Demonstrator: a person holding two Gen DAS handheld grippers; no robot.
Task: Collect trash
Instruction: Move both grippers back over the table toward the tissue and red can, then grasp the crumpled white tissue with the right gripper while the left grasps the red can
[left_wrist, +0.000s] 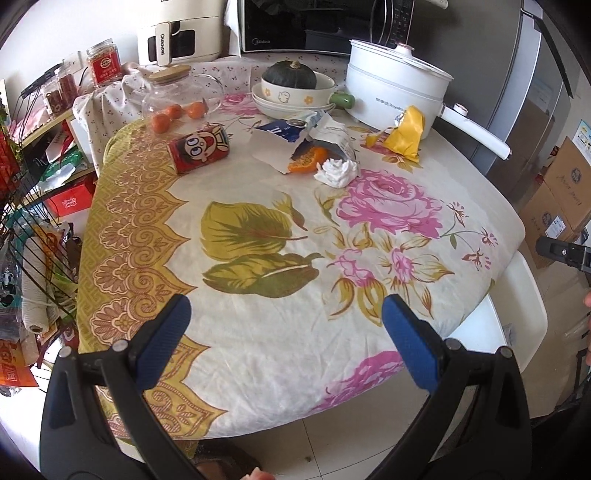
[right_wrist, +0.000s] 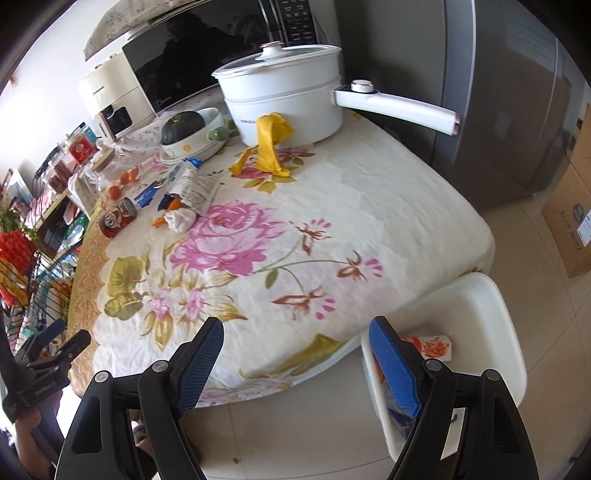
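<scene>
Trash lies at the far side of the flowered tablecloth: a crumpled white tissue, orange peel, a torn blue-and-white wrapper, a yellow wrapper against the pot, and a red cartoon can on its side. My left gripper is open and empty over the near table edge. My right gripper is open and empty above the table's near corner, beside a white bin holding a printed wrapper. The tissue, can and yellow wrapper also show in the right wrist view.
A white electric pot with a long handle, stacked bowls with a dark squash, a glass jug and small oranges stand at the back. A microwave is behind. Wire shelving stands left, cardboard boxes right.
</scene>
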